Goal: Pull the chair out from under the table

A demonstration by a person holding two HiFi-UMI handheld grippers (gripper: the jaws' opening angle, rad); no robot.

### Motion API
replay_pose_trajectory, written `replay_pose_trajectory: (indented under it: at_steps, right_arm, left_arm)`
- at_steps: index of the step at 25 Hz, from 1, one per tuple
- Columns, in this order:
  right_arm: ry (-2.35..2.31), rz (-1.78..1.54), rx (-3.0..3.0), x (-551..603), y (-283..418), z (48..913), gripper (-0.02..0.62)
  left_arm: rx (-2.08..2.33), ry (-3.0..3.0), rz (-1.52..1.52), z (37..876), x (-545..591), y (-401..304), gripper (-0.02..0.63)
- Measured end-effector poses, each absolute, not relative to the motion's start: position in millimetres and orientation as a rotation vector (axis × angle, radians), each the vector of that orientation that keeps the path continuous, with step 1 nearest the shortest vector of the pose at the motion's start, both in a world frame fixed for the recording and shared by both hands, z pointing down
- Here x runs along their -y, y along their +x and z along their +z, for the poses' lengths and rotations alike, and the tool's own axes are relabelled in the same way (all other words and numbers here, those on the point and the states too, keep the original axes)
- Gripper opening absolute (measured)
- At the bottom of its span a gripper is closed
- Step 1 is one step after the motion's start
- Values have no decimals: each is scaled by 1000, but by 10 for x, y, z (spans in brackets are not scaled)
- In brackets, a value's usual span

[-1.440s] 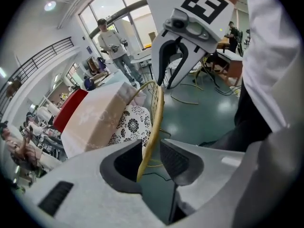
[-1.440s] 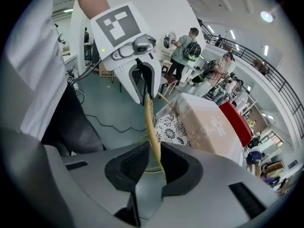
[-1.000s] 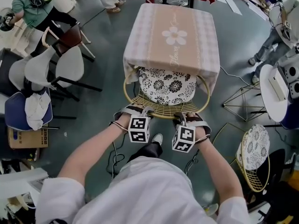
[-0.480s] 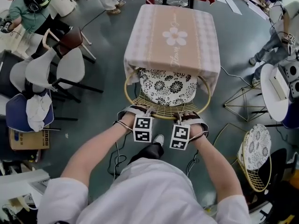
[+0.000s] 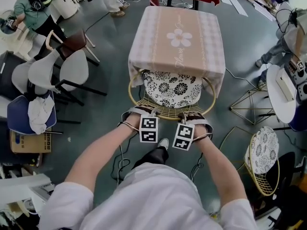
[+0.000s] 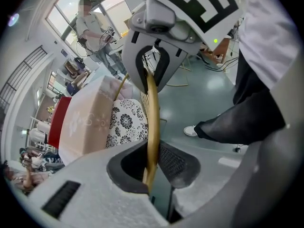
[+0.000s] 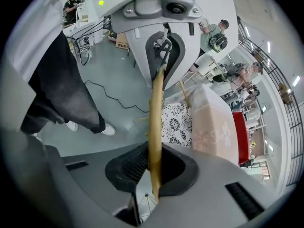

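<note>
Two grippers: both sit side by side on the chair's curved back, low in the middle of the head view.
Far left: white shell chairs (image 5: 57, 71) and a blue seat (image 5: 29, 116) with a pale cloth on it stand well apart from the table. A cardboard box (image 5: 26, 140) lies on the grey floor just below them.
Left gripper (image 5: 139, 113) (image 6: 153, 164): it points steeply down. Its jaws are closing with the gold back rim (image 5: 165, 118) (image 6: 152, 103) between them. Both dark pads lie against the rim, so it is clamped.
Chair (image 5: 172, 87): it has a gold wire frame and a black-and-white floral cushion. The seat is tucked under the near edge of the table, and only the rounded back stands out toward the person.
Table (image 5: 158, 47): it is covered by a pink-beige checked cloth with a white flower. The hem hangs over the far part of the cushion.
Right gripper (image 5: 193, 119) (image 7: 152, 167): it is just beside the left one on the same rim (image 7: 155, 103). Its jaws are closing, with the pads pressed to either side of the gold bar.
Far right: a second wire chair (image 5: 261, 155) with a matching floral cushion stands well apart from the table. A white round table (image 5: 280, 97) is above it in the view.
</note>
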State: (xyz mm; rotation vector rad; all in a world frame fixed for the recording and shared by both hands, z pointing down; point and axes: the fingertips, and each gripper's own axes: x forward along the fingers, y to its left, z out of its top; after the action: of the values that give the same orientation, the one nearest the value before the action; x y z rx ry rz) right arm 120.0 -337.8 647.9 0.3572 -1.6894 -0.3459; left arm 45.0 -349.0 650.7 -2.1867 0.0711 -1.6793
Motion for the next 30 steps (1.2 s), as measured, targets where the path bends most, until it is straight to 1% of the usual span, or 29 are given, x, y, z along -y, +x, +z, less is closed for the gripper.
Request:
replay_pose_trajectory:
  at_steps: [11,30]
  right_arm:
    - [368,-336,1678,3168,1201,6486,41]
    - [360,-318,1679,2401,1135,6500,40]
  left_arm:
    - [-57,-2154,-1692,6530,3267,454,52]
    - [-31,-2140,-1693,6558,2501,383,49]
